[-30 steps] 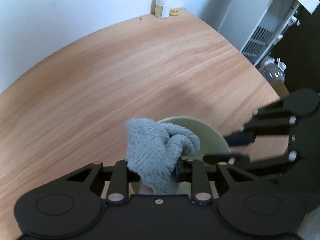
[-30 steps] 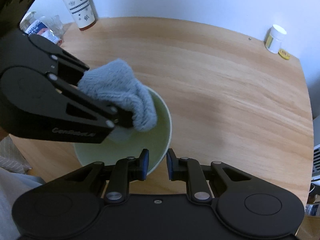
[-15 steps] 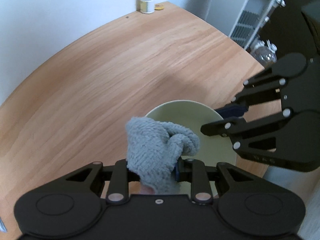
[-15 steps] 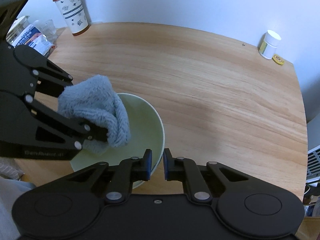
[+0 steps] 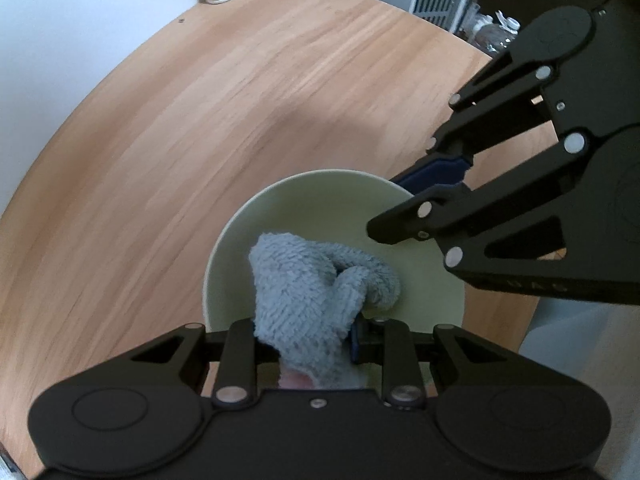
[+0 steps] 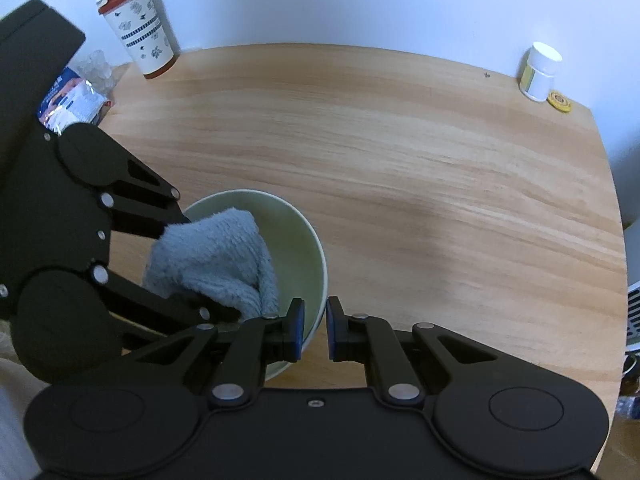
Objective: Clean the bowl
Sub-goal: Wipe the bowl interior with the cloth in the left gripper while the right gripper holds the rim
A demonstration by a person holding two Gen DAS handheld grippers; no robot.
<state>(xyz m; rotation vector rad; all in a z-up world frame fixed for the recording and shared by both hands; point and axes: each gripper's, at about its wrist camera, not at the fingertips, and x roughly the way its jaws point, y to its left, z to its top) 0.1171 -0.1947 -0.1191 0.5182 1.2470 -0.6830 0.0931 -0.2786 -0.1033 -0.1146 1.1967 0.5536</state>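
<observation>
Left claw (image 5: 304, 332) clenched on a grey cloth (image 5: 316, 292), the wad pressed down inside a pale green bowl (image 5: 320, 208) standing on the wooden tabletop (image 5: 200, 120). Right claw (image 6: 314, 330) straddles the bowl's rim at about 4 o'clock of the bowl in the right wrist view (one pad inside the wall, one outside); its jaws have just been closing and now pinch the rim. At 11 o'clock on the tabletop stands a patterned cup (image 6: 140, 32) with a red lid; at 2 o'clock, a white jar (image 6: 540, 72).
</observation>
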